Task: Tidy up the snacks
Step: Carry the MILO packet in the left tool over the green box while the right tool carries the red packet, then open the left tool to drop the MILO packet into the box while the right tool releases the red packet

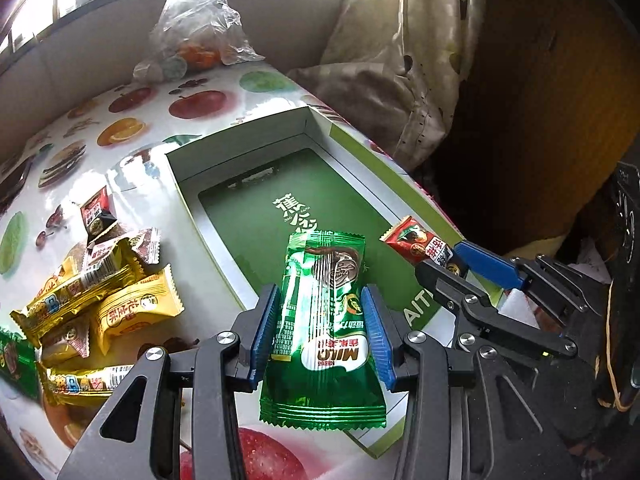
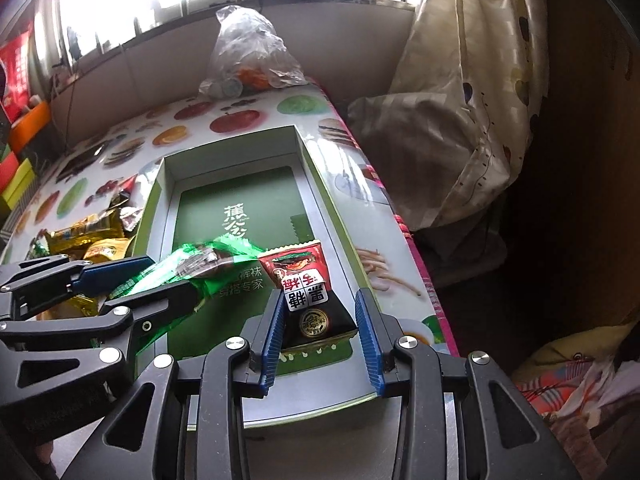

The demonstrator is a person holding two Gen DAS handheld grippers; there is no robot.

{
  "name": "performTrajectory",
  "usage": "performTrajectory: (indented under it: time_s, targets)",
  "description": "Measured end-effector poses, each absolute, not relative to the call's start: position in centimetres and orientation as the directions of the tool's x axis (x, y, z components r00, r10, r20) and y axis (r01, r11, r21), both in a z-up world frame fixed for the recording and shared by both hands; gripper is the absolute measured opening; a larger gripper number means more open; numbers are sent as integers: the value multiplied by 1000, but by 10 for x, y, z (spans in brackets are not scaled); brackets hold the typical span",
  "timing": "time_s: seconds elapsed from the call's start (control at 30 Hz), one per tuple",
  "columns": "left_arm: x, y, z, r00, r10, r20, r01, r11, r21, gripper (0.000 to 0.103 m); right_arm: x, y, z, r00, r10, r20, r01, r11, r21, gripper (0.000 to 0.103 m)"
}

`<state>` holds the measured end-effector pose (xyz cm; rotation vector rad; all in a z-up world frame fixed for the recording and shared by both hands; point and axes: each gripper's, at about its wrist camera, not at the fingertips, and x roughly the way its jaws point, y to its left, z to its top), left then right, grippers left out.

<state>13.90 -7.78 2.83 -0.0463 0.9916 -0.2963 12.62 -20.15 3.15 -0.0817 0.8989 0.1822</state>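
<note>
My left gripper (image 1: 320, 312) is shut on a green Milo packet (image 1: 324, 320) and holds it over the near end of the open green box (image 1: 256, 208). My right gripper (image 2: 316, 316) is shut on a red and black candy packet (image 2: 310, 292) and holds it over the box's near right part (image 2: 240, 200). The right gripper and its packet (image 1: 420, 246) show at the right of the left wrist view. The left gripper with the green packet (image 2: 192, 268) shows at the left of the right wrist view. The box's green floor holds no snacks.
A pile of yellow, gold and red snack packets (image 1: 96, 292) lies left of the box on the fruit-print tablecloth (image 1: 160, 112). A clear plastic bag with fruit (image 1: 196, 32) stands at the table's far edge. Bedding (image 2: 460, 120) lies beyond the table's right edge.
</note>
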Motion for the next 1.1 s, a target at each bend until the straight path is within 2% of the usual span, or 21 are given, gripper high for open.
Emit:
performTrajectory:
  time_s: [0.4,0.93,1.1]
  targets:
    - [140,-75,28,507,-279,-816,227,956,-185,43,126,-202,31,609,130,-782,-204,979,4,37]
    - [125,-64,46,562,-256,-786,228,962,-150,44,118,-201,40,636,147,-758,-188,982,32,48]
    - [119,-53,50,579,-246,-777,211,966,-148,44,113,-198,47,648,156,-746,-189,981,41,48]
